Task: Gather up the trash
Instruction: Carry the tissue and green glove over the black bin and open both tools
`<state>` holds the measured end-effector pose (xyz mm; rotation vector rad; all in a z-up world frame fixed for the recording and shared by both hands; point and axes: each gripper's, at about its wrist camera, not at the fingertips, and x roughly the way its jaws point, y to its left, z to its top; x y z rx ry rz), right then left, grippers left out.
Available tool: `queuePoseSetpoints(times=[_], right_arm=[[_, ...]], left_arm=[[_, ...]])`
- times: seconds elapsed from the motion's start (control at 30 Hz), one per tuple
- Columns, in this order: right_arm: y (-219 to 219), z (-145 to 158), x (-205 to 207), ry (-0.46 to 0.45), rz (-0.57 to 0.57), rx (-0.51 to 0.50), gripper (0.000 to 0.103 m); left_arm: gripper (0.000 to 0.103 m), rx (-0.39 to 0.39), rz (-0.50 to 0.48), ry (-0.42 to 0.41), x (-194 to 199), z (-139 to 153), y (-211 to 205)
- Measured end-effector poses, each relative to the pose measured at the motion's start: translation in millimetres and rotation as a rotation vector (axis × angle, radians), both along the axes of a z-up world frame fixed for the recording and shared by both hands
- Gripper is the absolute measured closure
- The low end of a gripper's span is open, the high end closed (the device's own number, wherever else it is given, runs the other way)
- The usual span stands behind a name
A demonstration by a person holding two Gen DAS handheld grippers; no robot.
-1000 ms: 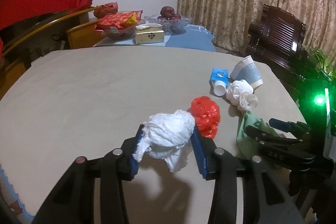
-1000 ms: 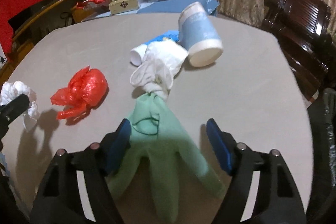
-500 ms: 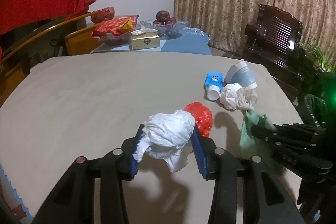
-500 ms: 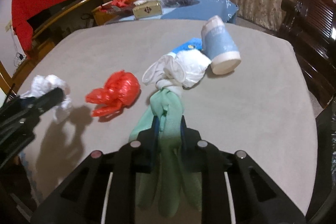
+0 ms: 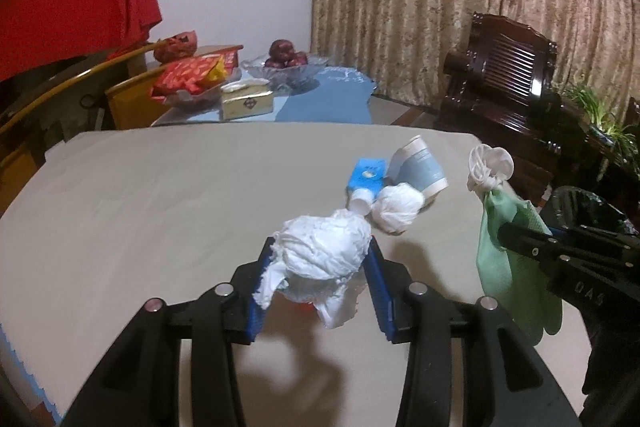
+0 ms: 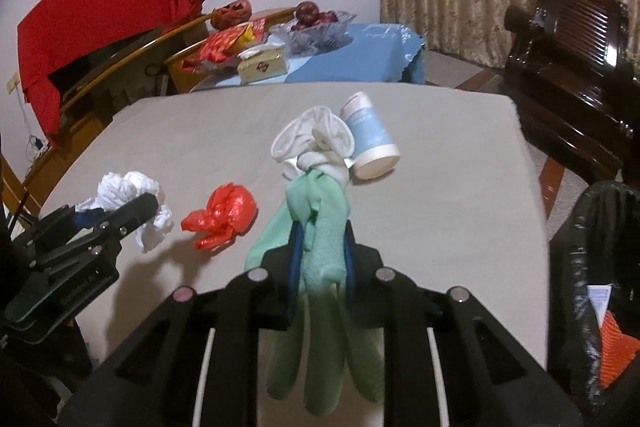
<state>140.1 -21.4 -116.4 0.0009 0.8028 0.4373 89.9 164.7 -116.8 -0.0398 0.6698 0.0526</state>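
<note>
Trash sits in both my grips: left of the red bag (image 6: pixel 222 221) on the worktop (image 6: pixel 440 195), my left fingers (image 5: pixel 374 267) clamp a soft, light tissue wad (image 5: pixel 320 253); right of it, my right fingers (image 6: pixel 294 255) pinch a limp green glove (image 6: pixel 320 235) mid-palm, beside the bin (image 6: pixel 592 267).

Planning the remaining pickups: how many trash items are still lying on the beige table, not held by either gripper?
4: red plastic bag nearest the left gripper, white wad, blue carton and paper cup clustered farther back. Smaller bits may be hidden.
</note>
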Motion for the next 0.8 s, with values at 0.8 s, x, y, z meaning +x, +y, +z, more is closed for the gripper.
queuePoseSetpoints(times=[0.8], right_arm=[[-91.8, 37.0, -31.9, -0.079, -0.153, 0.005, 0.085]], left_arm=[[0.06, -0.022, -0.196, -0.051, 3.8, 29.7, -106.9]])
